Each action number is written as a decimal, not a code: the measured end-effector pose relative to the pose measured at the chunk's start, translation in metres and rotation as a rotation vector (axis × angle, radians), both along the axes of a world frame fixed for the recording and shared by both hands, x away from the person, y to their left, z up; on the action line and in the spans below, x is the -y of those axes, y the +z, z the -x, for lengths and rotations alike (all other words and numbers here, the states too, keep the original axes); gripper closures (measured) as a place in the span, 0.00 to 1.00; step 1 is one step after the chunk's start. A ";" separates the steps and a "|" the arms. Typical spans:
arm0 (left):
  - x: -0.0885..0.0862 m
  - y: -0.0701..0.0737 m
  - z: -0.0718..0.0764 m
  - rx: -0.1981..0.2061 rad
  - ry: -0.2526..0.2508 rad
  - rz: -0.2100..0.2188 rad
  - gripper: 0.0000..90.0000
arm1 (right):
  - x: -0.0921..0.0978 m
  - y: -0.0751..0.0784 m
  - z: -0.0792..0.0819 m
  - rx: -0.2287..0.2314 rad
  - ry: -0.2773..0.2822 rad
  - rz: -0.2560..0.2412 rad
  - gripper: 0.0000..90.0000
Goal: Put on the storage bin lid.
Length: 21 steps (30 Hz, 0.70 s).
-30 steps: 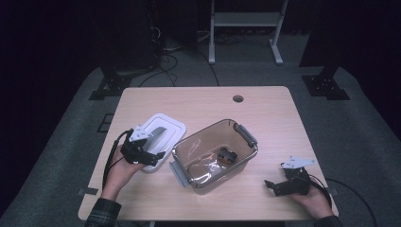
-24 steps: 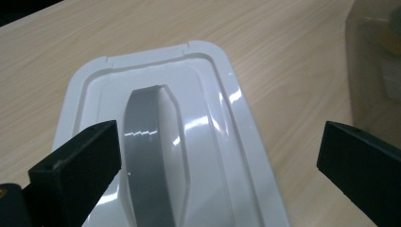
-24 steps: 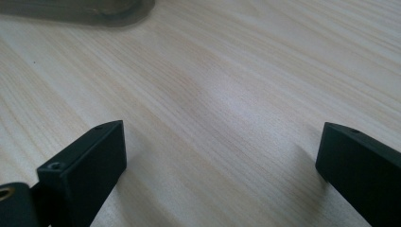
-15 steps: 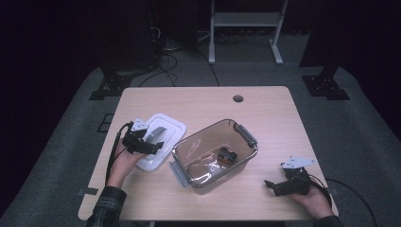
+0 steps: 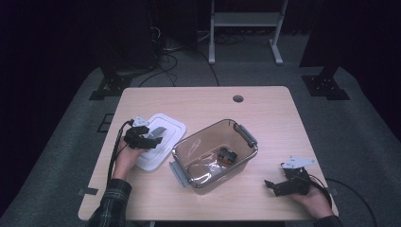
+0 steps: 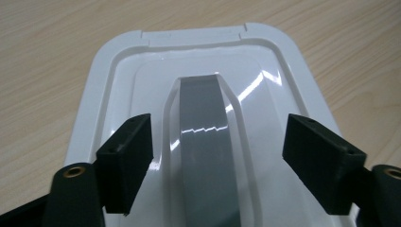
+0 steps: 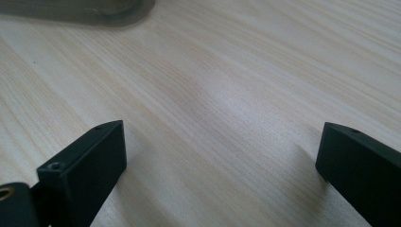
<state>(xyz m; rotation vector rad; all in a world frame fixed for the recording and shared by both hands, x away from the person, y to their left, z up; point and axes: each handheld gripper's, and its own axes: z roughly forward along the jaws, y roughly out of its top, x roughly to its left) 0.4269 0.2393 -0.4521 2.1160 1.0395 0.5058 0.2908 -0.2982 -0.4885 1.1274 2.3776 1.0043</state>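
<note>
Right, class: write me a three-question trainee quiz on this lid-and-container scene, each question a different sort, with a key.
1. True or false: the left claw is shut on the white lid.
2. Which part of the lid lies between the left claw's jaws? A the grey handle B a corner C the far rim
3. Fill in: the right claw is open above the bare wooden ____.

Key: 1 false, it is open. 2 A. 3 table.
</note>
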 end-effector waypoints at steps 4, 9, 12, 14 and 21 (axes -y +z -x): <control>-0.003 -0.004 -0.003 -0.019 -0.003 0.023 0.37 | 0.000 0.000 0.000 0.000 0.000 0.000 0.02; -0.003 -0.005 -0.004 -0.025 -0.009 0.019 0.46 | 0.000 0.000 0.000 0.000 0.000 0.000 0.02; -0.003 -0.005 -0.004 -0.023 -0.012 0.022 0.52 | 0.000 0.000 0.000 0.000 -0.002 -0.001 0.02; -0.003 -0.005 -0.004 -0.020 -0.012 0.021 0.56 | 0.000 0.000 0.000 0.000 -0.002 -0.001 0.02; -0.004 -0.004 -0.004 -0.026 0.006 0.028 0.68 | 0.000 0.000 0.000 0.000 -0.002 -0.001 0.02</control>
